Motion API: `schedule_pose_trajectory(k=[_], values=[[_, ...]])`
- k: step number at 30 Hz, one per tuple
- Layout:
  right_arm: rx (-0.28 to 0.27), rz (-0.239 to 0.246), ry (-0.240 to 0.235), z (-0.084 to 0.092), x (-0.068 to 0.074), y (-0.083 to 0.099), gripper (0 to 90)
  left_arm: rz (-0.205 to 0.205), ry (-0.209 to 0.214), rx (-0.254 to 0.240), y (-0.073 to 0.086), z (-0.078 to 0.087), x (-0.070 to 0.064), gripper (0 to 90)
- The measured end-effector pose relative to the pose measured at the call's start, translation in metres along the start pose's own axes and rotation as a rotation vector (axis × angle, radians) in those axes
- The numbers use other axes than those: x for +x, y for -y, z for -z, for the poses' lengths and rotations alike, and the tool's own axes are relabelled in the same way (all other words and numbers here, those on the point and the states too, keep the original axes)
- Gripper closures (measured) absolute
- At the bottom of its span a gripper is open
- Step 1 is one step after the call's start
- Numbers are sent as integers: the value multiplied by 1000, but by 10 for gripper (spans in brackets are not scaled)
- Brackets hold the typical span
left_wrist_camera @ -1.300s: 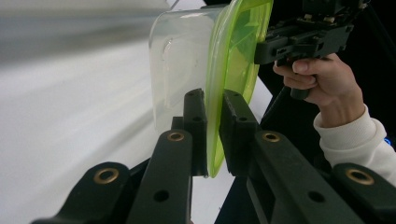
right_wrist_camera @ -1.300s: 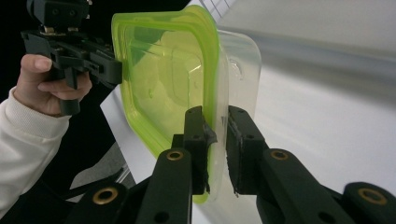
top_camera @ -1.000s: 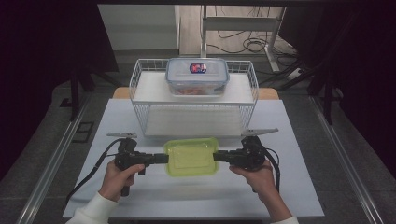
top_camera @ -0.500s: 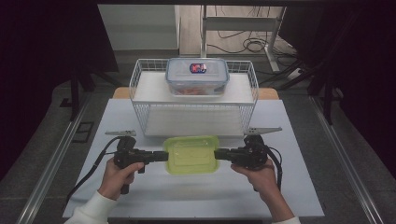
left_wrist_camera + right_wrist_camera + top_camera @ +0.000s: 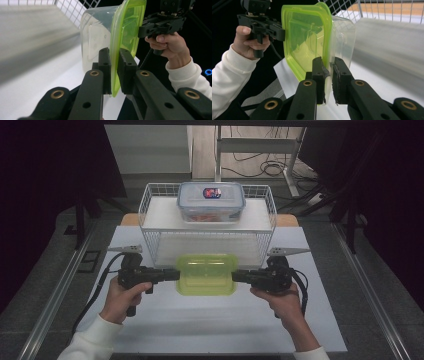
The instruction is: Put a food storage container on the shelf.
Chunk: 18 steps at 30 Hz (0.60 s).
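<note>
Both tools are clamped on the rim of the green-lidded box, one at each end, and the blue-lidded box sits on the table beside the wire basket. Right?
Not quite. The blue-lidded box sits inside the wire basket, as the high view shows. The rest holds: the left tool and right tool clamp the green-lidded box at opposite ends.

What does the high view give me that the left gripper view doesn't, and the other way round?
High view: the blue-lidded box on top of the wire basket, and the left tool seen from outside. Left gripper view: that tool's pads pinching the green lid's rim, and the clear tub under the lid. Both: the green-lidded box, the right tool on its far edge, the basket and the white table.
</note>
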State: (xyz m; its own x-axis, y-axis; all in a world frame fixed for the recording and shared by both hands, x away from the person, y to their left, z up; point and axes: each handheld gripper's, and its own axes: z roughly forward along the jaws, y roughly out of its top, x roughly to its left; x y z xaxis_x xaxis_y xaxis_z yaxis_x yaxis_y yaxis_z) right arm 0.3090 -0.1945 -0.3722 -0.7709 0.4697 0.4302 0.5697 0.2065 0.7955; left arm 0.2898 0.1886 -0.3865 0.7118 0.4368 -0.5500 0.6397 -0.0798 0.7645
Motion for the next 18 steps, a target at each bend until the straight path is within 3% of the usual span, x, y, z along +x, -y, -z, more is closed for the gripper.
schedule_pose_trajectory(k=[11, 18], values=[[-65, 66, 17, 16, 14, -40, 807, -81, -7, -36, -45, 14, -15, 819], [-91, 81, 16, 20, 12, -71, 809, -98, -14, -60, -74, 19, -16, 820]])
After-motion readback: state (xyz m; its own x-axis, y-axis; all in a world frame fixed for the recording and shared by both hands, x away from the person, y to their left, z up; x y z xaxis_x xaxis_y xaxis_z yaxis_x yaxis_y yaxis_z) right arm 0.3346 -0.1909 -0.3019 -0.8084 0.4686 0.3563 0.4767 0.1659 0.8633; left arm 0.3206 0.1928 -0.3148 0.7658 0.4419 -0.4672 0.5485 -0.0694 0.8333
